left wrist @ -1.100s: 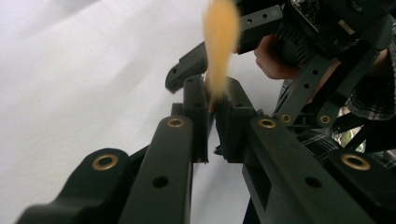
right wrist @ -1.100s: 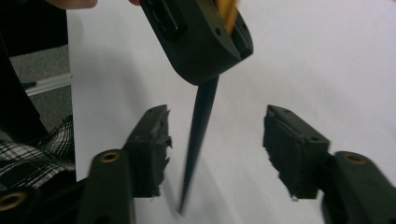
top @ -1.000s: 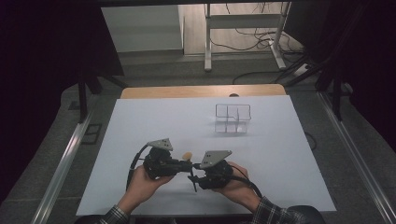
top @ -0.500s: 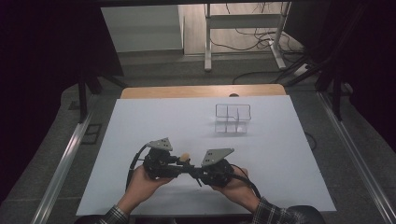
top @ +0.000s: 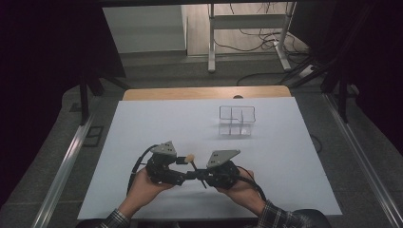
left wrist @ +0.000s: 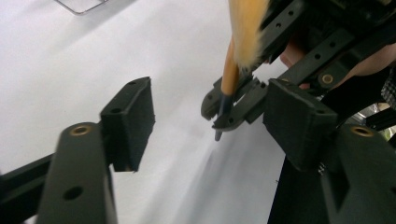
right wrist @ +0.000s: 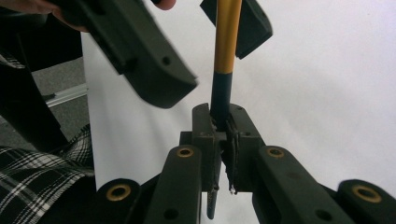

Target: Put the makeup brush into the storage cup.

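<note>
Two claws: both meet low on the white surface [top: 142, 142], near its front edge, each held in one of the person's hands
Brush: a small paintbrush [right wrist: 226, 51] with a yellow-orange handle, dark lower end and pale bristle tuft [left wrist: 247, 28], standing up between the two claws
Right claw [right wrist: 223, 140]: clamped tight on the dark lower end of the brush, jaws pressed together on it, so that's the one holding it
Left claw [left wrist: 210, 116]: jaws have just been opening, now standing apart with the brush handle in the gap, pads not pressing on it
High view: left claw [top: 183, 161] and right claw [top: 199, 175] point at each other, the bristle tip [top: 189, 157] poking up between them
Clear box: a little see-through divided box [top: 236, 121] sits farther back on the surface, well apart from the hands
Sleeves: plaid cuffs [top: 273, 216] at the bottom edge
</note>
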Tool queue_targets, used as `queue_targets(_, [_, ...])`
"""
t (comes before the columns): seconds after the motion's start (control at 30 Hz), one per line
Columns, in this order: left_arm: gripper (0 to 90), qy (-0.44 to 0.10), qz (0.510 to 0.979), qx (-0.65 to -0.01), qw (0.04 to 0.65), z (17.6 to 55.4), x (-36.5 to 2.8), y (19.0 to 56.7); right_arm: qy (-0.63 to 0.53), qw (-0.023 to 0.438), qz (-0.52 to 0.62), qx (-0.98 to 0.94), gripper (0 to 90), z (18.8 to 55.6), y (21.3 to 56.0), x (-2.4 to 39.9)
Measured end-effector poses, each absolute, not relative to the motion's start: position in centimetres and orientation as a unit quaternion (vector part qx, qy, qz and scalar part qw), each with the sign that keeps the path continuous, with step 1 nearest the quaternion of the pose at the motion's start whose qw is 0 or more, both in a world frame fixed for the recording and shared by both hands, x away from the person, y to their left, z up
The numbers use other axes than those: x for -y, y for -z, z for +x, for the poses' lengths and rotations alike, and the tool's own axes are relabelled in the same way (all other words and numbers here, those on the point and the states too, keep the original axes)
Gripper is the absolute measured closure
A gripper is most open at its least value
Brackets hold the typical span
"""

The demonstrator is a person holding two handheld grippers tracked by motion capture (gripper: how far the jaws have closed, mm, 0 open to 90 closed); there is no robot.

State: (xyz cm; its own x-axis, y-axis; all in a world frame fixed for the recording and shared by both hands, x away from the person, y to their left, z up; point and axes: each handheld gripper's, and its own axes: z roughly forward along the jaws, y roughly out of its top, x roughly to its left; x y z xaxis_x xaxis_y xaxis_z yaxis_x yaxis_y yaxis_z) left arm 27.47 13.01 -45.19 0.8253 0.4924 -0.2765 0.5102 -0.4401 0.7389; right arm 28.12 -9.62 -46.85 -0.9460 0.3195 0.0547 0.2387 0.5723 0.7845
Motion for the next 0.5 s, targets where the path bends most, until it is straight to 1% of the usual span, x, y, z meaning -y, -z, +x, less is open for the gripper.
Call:
queue_targets(0.43, [12.6, -0.014, 0.854, -0.299, 0.425, 27.40, -13.21, 45.55, -0.440, 0.052, 0.163, -0.881, 83.8, 28.28, 46.57, 10.01])
queue_targets(0.5, [11.3, -0.018, 0.856, -0.299, 0.421, 27.36, -13.20, 45.67, -0.442, 0.053, 0.165, -0.880, 83.8, 28.34, 46.54, 10.09])
